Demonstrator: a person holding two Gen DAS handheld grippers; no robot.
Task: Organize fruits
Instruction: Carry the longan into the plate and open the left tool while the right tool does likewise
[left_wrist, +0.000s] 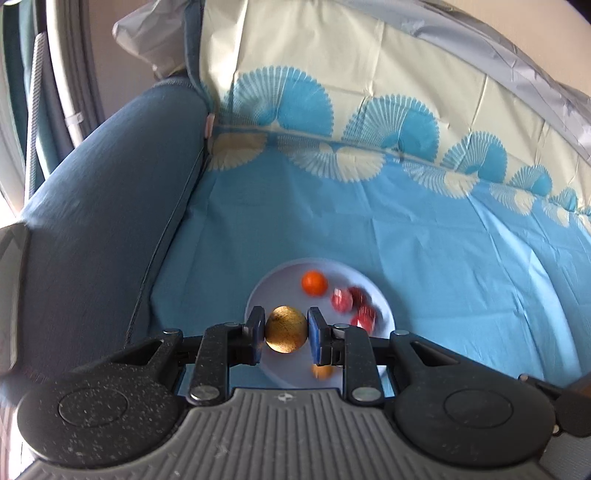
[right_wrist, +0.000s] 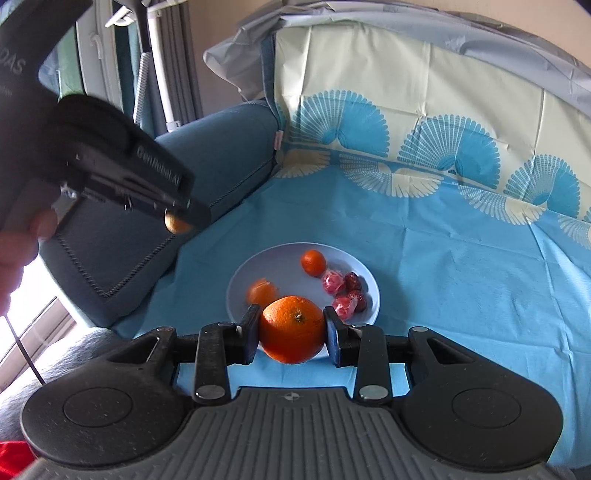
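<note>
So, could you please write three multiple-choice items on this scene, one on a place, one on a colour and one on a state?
1. Where do the wrapped red sweets lie?
A. on the sofa arm
B. on the plate
C. on the bare tablecloth

2. What colour is the fruit held in the left claw?
A. golden brown
B. green
C. purple

3. What is the state of the right claw?
A. wide open and empty
B. shut on nothing
C. shut on the large orange

Answers:
1 B, the sweets sit at the plate's right side beside a small orange.
2 A, the round fruit between the blue pads is golden brown with speckles.
3 C, both pads press against the sides of the large orange, which is off the tablecloth.
</note>
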